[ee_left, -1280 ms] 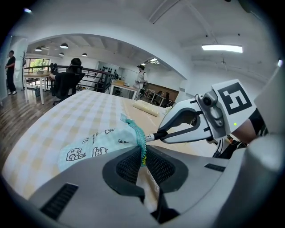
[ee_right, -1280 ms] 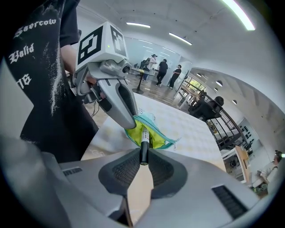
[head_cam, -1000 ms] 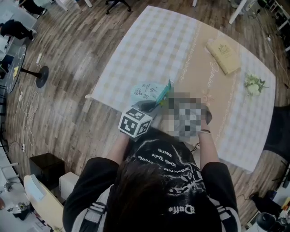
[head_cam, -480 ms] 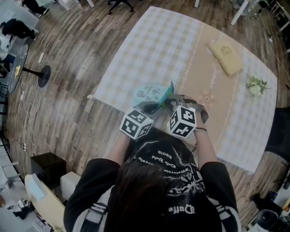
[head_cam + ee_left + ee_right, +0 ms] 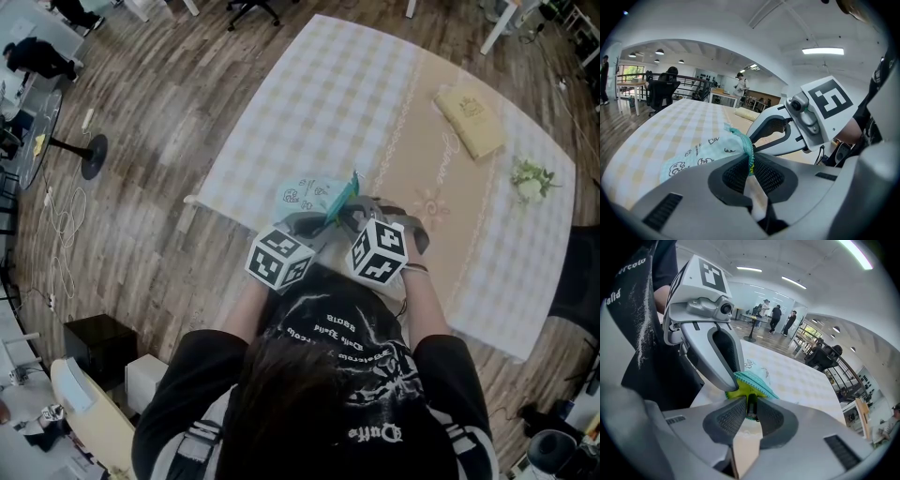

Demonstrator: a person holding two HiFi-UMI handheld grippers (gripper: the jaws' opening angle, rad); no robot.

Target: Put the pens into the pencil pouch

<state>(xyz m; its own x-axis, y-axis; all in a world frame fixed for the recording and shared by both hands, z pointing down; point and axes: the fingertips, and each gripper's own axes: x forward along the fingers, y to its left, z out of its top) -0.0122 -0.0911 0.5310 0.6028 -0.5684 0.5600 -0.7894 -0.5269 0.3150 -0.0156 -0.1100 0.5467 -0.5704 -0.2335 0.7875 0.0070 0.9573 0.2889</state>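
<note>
The pale mint pencil pouch [image 5: 307,193] with small cartoon prints lies at the table's near edge, its teal zipper edge lifted. My left gripper [image 5: 319,221] is shut on that teal edge [image 5: 746,146], seen pinched between the pads [image 5: 736,174]. My right gripper [image 5: 351,214] meets it from the other side. Its jaws have just been opening a little, with the zipper's dark end [image 5: 750,409] still pressed between them. The pouch's yellow-green inside [image 5: 739,391] shows just beyond. No pen is visible in any view.
The table [image 5: 319,94] carries a checked cloth with a beige runner. A tan book [image 5: 473,117] and a white flower sprig [image 5: 530,178] lie at the far right. Wooden floor surrounds the table, with a black box [image 5: 98,342] at the left.
</note>
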